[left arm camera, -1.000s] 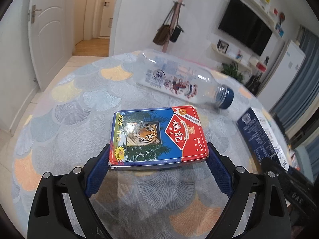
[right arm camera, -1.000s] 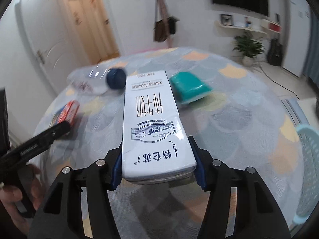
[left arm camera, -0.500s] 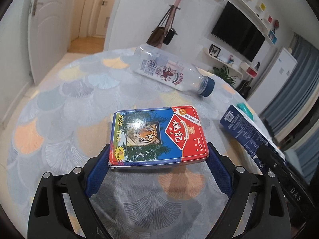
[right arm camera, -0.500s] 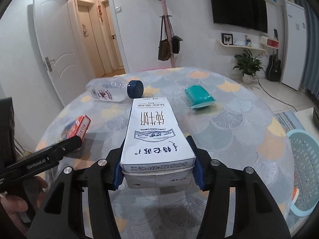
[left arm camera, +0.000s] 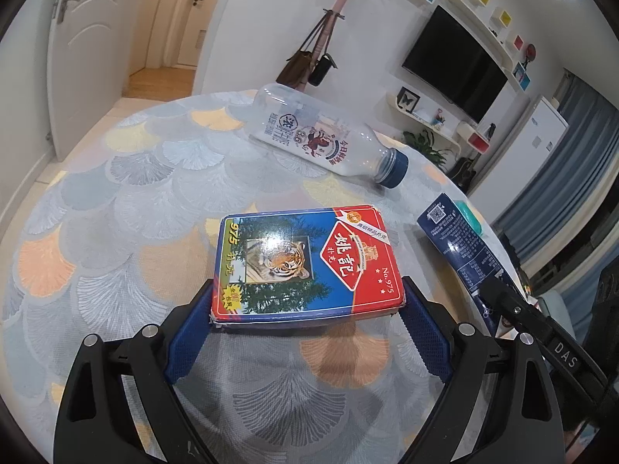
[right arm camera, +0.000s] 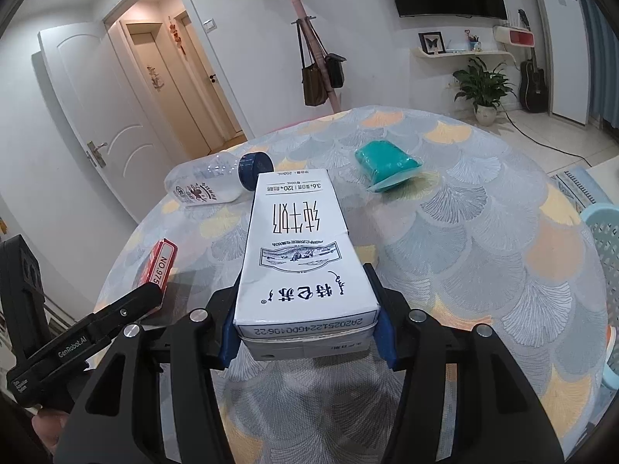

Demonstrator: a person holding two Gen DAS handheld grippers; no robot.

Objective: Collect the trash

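Grippers keep their loads: our left gripper stays clamped on the card box, our right gripper on the milk carton, both higher above the table than before. Beyond the carton lie the bottle and teal pack; the basket is cut off.

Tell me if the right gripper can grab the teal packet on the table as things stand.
Probably not yet. The right gripper is already shut on the milk carton, so its jaws are occupied. The teal packet lies ahead with bare table around it; the path looks free once the carton is dropped.
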